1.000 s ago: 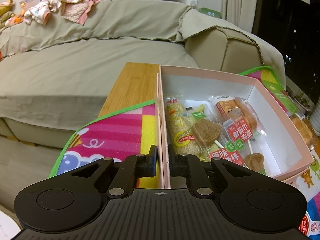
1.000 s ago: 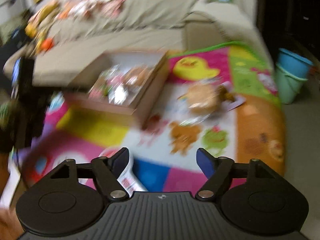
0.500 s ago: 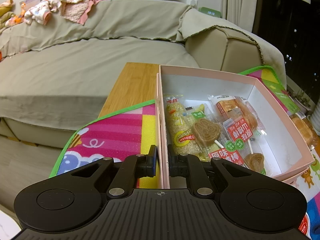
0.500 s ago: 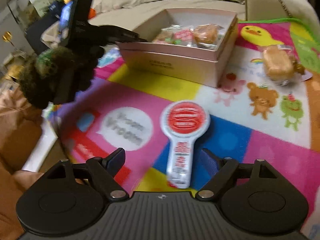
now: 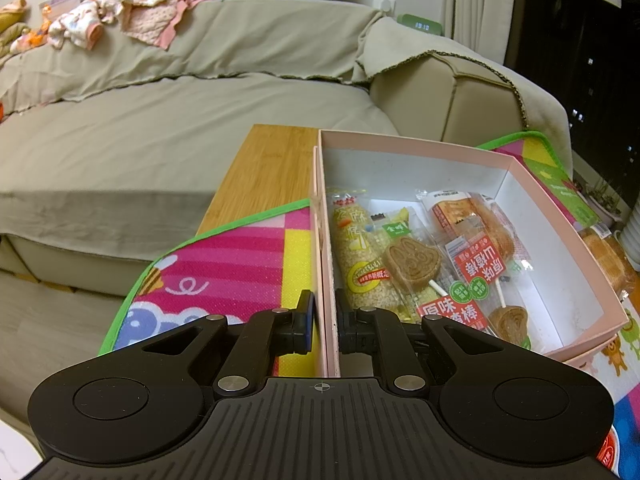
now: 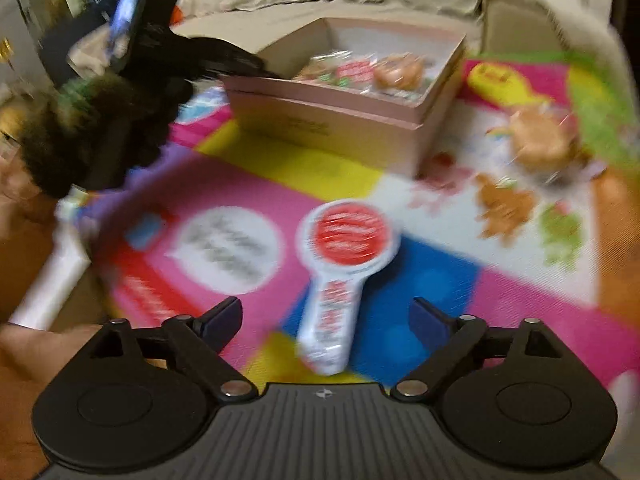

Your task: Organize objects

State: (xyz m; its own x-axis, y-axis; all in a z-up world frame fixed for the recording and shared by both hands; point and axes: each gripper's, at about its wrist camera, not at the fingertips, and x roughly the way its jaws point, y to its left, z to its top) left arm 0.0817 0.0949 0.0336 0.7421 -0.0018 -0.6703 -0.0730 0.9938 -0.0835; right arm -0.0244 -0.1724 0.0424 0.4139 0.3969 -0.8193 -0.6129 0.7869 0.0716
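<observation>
Pink box [image 5: 520, 168]: sits on the bright play mat [image 5: 224, 280], with wrapped snacks [image 5: 404, 268] lying inside.
Left gripper [image 5: 324, 316]: pinches the box's near wall.
Right gripper [image 6: 326, 314]: wide open above the round red-and-white lollipop [image 6: 340, 264], not touching it.

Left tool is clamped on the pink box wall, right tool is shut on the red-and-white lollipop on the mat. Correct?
Not quite. The right tool is open, its fingers spread either side of the red-and-white lollipop, which lies free on the mat; the right wrist view shows this, though blurred. The rest holds: the left tool is clamped on the pink box wall.
</observation>
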